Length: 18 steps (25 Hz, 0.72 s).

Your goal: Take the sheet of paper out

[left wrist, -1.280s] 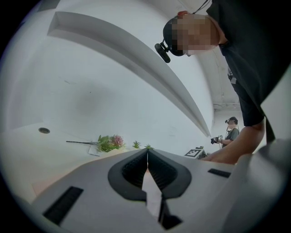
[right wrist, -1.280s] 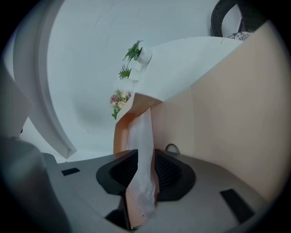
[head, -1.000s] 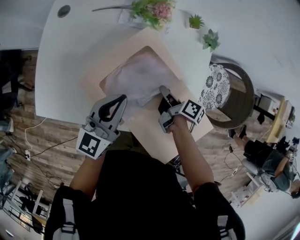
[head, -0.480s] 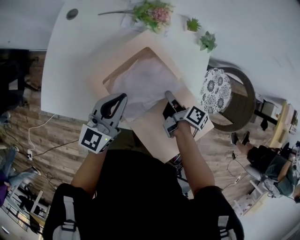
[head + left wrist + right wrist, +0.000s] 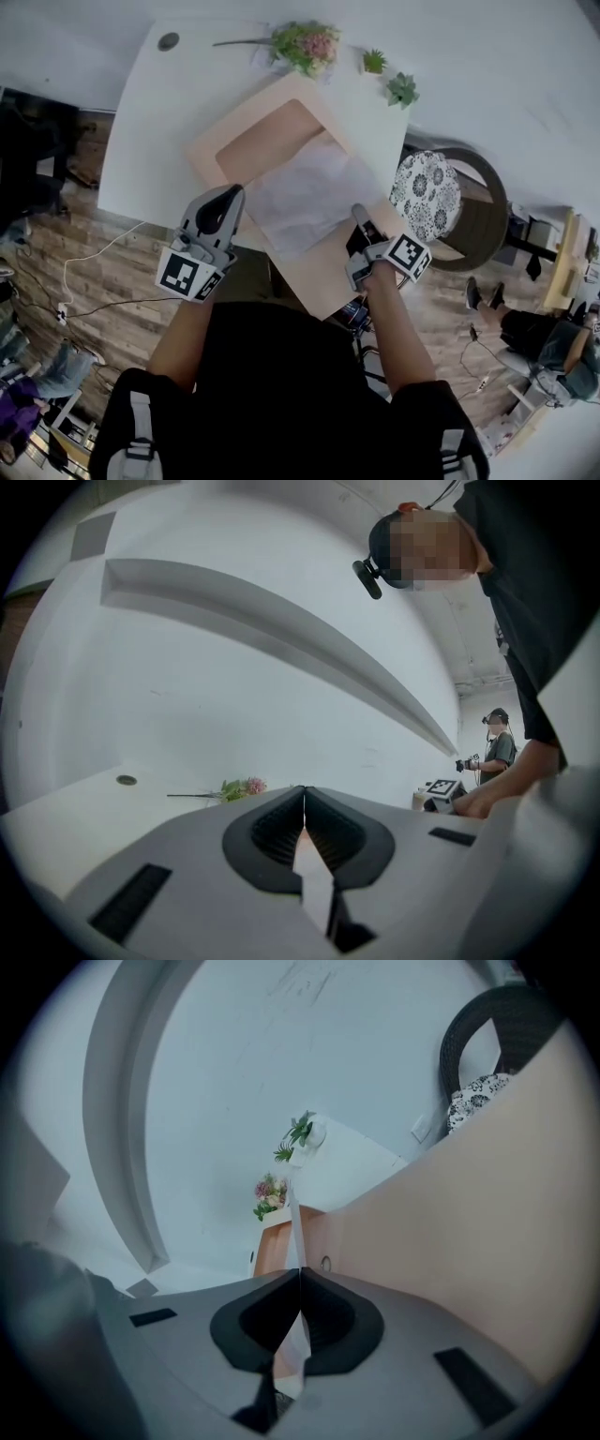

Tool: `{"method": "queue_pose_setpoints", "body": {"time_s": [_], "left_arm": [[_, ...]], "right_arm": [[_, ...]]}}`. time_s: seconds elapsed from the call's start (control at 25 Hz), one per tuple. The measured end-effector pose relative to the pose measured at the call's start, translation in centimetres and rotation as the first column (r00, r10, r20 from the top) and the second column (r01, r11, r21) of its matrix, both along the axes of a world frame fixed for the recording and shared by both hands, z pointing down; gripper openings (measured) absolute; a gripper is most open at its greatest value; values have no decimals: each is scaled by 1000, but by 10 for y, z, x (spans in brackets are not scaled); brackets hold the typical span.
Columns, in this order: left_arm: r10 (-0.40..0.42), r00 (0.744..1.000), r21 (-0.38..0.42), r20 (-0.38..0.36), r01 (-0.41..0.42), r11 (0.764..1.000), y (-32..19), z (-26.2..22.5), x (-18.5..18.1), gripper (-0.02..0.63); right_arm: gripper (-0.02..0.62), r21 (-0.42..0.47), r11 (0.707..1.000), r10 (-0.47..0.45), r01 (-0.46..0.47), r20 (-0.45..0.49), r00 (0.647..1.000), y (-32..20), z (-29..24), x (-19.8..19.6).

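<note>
Head view, looking down: a white worktop [image 5: 159, 103] with a flat peach box [image 5: 211, 148] lying open on it. Across the box's right half and onto its near flap, the sheet of paper [image 5: 305, 192], white and creased, partly out of the hollow. At the sheet's near right edge, the right tool [image 5: 357, 212], closed. Left of the sheet, by the box's near edge, the left tool [image 5: 234, 194], closed too and apart from the paper. Along the worktop's far edge, flowers [image 5: 305, 42] and small potted plants [image 5: 374, 61]; beside the worktop, a chair [image 5: 473, 202] with a patterned cushion [image 5: 424, 192]. Left gripper view: left tool [image 5: 304, 794] with jaws pressed together at the tips, nothing seen pinched there, pointing level over the worktop [image 5: 84, 817] toward the flowers [image 5: 239, 787]. Right gripper view: right tool [image 5: 300, 1273] clamped tight on the sheet of paper [image 5: 293, 1340], seen edge-on and rising thin from the tips, with the box [image 5: 469, 1241] filling the right side and the flowers [image 5: 270, 1192] beyond.
</note>
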State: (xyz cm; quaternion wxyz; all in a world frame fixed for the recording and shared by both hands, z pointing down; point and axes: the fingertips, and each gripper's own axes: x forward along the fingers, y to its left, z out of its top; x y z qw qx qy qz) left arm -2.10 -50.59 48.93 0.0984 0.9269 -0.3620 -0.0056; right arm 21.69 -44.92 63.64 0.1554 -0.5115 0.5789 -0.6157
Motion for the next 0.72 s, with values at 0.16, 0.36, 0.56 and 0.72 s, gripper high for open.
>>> {"method": "queue_pose_setpoints", "body": {"time_s": [0.16,0.36,0.56,0.72], "left_arm": [[5,1000,19,3,-6,1000,20,-14,-5,4],[16,1000,19,-13,-15,1000,37,-22,-16,5],[40,999,46,-30,-38,998,58,-35,-32,5],[46,999,81,-28,-44,996,81,-47,-52,5]], "right_arm": [[12,27,1000,-4,5,-39,999,22,-16,6],[12,60,998,-7,18,-167,986,45,-41,12],[12,127,991,8,32,-302,953,67,-77,10],[12,198,977,13,84,-443,896,88,-108,-5]]}}
